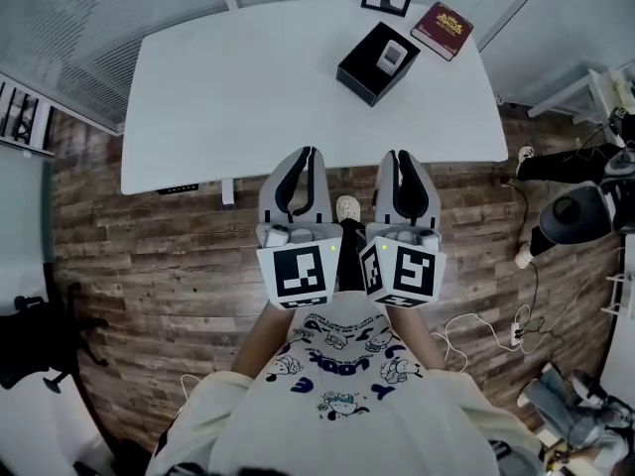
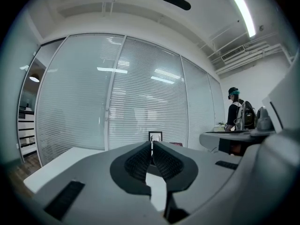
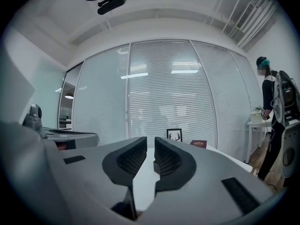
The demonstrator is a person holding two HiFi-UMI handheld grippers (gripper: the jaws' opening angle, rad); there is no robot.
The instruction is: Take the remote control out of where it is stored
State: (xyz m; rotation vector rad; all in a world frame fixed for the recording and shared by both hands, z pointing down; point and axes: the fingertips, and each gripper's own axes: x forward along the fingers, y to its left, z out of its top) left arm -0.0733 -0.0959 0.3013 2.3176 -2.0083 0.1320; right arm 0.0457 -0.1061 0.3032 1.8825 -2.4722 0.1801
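Remote control [image 1: 394,58] sits in black box [image 1: 355,71] on desk [image 1: 238,87], well ahead of both tongs. Closed and empty: left tongs [image 1: 307,152], right tongs [image 1: 398,154]. Best approach: reach forward, open wide above the remote, steady the box.

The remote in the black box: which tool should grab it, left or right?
Probably right. The open black box holding the pale remote control sits toward the white table's right side, nearer the right tool than the left tool.
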